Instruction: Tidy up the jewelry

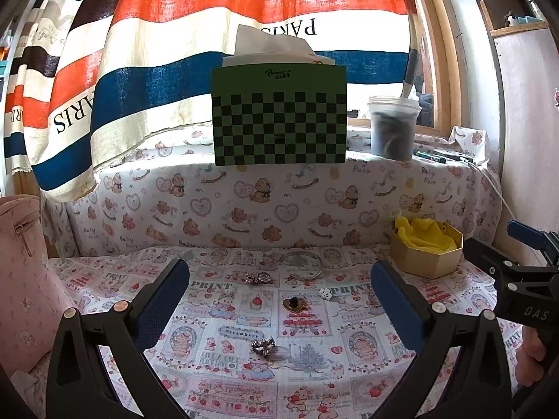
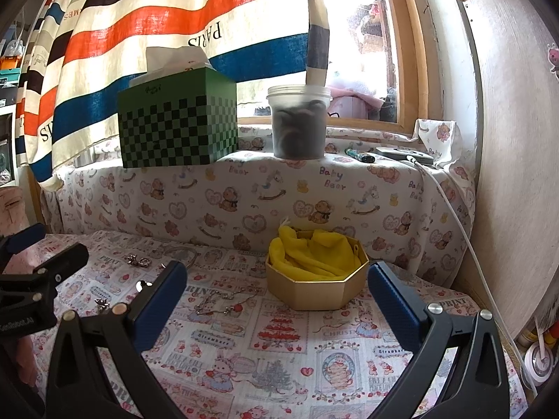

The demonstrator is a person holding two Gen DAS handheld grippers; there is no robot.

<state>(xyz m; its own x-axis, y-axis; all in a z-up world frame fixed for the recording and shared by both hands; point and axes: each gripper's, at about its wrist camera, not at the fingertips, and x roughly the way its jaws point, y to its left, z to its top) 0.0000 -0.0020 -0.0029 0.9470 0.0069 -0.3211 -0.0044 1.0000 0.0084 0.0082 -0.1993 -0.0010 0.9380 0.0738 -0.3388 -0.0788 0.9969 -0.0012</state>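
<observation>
Jewelry (image 1: 301, 269) lies on "PRINT"-lettered cloth (image 2: 279, 359); left gripper (image 1: 279, 293) and right gripper (image 2: 277, 293) jaws wide, empty.

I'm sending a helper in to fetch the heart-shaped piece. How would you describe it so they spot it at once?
Start at the gold octagonal box lined with yellow cloth, on the printed tablecloth. Left of it lies a thin silver bangle; just nearer the camera than the bangle sits the gold heart piece. It alone is gold with a dark stone at its centre; the neighbours are silvery or white.
</observation>
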